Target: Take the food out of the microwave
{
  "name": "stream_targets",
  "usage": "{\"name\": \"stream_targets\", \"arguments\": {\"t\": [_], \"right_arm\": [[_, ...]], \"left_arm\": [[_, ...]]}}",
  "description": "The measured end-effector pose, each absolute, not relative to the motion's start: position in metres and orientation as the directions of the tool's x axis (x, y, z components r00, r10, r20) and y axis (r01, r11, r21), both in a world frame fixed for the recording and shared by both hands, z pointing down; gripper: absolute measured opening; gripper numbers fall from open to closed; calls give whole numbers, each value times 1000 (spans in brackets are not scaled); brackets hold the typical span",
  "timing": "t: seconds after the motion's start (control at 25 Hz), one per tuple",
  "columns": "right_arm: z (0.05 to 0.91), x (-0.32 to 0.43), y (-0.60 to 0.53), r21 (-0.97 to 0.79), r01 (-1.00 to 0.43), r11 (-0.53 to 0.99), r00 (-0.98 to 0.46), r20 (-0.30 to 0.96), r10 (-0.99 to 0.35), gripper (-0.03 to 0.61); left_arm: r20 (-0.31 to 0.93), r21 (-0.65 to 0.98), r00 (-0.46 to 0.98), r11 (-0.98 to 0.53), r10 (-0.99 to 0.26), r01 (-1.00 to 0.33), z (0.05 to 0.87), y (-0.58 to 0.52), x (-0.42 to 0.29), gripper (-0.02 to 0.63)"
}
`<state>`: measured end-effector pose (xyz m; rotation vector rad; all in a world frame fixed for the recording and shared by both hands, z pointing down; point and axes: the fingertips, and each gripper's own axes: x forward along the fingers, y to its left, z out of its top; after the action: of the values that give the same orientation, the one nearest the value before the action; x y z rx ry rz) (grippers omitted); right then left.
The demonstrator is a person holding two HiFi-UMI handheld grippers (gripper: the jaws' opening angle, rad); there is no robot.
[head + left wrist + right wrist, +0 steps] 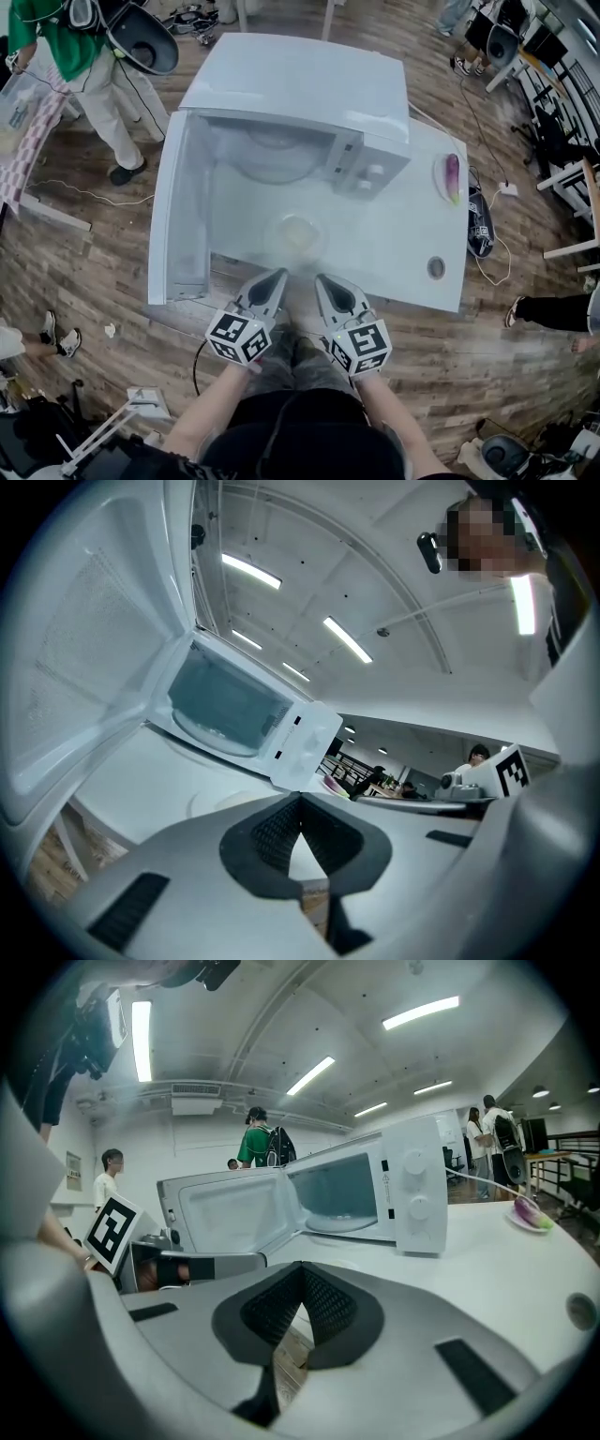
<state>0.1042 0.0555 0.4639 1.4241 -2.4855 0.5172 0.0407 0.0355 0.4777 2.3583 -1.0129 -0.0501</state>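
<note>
The white microwave (309,112) stands on a white table (403,253) with its door (178,220) swung open to the left. Inside I see only the glass turntable (274,155). A clear round dish with pale food (298,234) rests on the table in front of the oven. My left gripper (279,275) and right gripper (322,279) hover side by side at the table's near edge, just short of the dish. Both are shut with nothing between the pads, as the left gripper view (300,799) and the right gripper view (302,1267) show.
A small plate with a purple vegetable (450,178) sits at the table's right end, and a round cable hole (436,268) lies near the front right corner. A person in green (84,56) stands at the far left, and office chairs (141,42) ring the table.
</note>
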Motion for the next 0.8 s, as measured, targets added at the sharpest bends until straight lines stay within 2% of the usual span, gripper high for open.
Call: {"name": "stream_targets", "arguments": {"t": [0.8], "right_arm": [[423,96,93,-195,-832,519,-554,258,-791,17]], "left_arm": [[96,406,672,-587,-734,-700,427,75,41,9]]}}
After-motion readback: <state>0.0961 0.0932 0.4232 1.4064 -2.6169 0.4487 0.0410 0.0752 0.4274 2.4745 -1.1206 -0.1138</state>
